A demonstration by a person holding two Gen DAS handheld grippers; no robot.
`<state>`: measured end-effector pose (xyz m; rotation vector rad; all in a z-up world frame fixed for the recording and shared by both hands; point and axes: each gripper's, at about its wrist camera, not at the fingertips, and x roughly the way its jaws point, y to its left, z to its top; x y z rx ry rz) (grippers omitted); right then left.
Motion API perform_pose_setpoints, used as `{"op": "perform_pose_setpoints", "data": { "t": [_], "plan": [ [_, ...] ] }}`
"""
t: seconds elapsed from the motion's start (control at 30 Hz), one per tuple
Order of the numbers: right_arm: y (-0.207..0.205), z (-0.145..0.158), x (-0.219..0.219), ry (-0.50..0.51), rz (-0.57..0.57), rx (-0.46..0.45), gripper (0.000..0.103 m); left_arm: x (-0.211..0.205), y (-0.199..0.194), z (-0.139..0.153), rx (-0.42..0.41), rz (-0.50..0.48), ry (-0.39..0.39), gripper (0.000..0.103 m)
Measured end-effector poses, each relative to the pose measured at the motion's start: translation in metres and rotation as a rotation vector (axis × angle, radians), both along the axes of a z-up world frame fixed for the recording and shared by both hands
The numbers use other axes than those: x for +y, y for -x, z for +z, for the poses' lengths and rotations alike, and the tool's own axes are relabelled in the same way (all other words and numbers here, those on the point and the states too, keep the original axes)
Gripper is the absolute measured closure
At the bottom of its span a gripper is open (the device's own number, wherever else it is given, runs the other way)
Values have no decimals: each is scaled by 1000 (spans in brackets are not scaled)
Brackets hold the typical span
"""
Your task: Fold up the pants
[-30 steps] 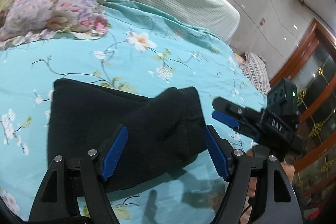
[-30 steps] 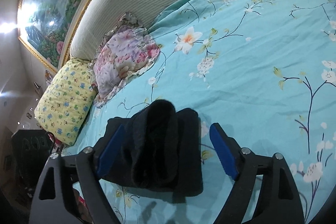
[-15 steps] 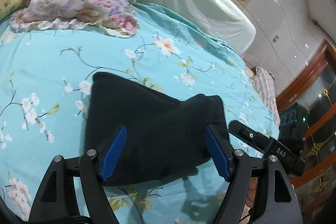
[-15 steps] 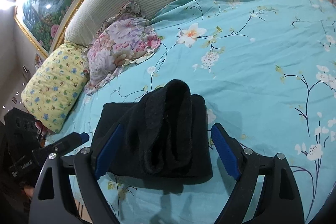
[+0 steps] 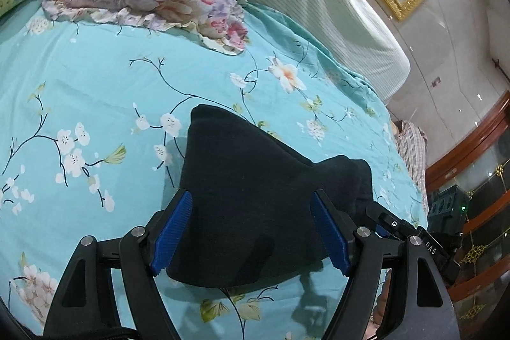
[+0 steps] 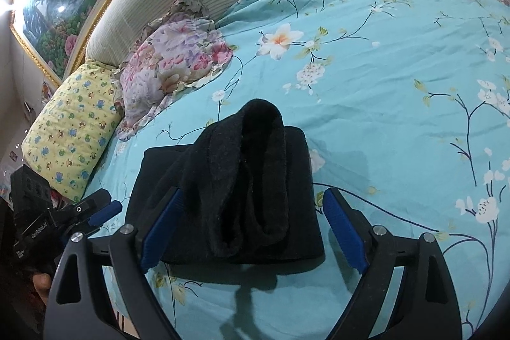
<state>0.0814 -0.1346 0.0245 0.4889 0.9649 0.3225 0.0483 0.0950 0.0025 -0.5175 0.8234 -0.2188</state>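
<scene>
Tongs first: the left gripper (image 5: pixel 251 231) and the right gripper (image 6: pixel 251 228) both hang spread wide, pinching nothing, above the folded black pants (image 6: pixel 236 196), which lie on the turquoise flowered bedspread (image 6: pixel 398 104) near two pillows (image 6: pixel 172 69).
</scene>
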Motion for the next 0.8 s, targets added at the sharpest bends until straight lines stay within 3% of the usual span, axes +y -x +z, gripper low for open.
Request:
{"op": "perform_pose_setpoints", "data": {
  "t": [0.8],
  "plan": [
    [-13,-26,3,-14,7,84,14,7,-24,-37,89,16,54,23]
  ]
}}
